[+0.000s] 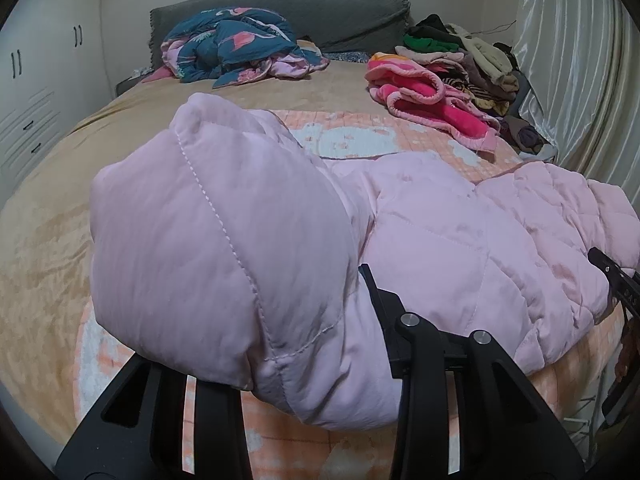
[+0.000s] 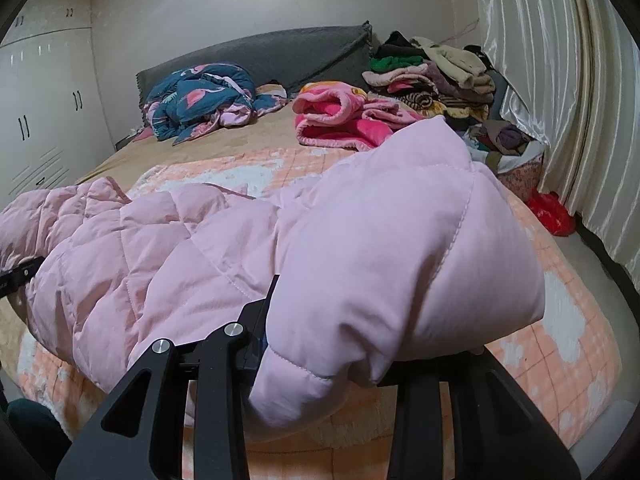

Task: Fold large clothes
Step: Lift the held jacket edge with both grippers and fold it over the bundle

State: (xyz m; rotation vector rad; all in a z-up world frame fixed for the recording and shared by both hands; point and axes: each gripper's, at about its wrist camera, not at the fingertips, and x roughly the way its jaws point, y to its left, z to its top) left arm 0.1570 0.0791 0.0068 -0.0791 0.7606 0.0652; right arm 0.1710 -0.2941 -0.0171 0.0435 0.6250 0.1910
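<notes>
Fingertips of the left gripper [image 1: 304, 344] buried under a bulge of the pink quilted jacket [image 1: 440, 240]; jaws narrowed and clamped on the fabric fold. Same on the right gripper [image 2: 332, 344]: tips hidden, jaws narrowed and gripping a puffed jacket corner. Jacket spread across the near end of the bed [image 1: 60, 220], over an orange-and-white blanket [image 1: 360, 140], both near corners lifted. Far side: one teal patterned quilt [image 1: 236, 44] crumpled at left against one grey headboard [image 1: 320, 12]; one bright pink fleece garment [image 1: 424, 92] at right; behind it a clothes pile [image 1: 460, 56], pieces too jumbled to count. Red bag [image 2: 552, 212] by the curtain [image 2: 540, 80]. White wardrobe [image 1: 40, 72] at left, partly cut off.
</notes>
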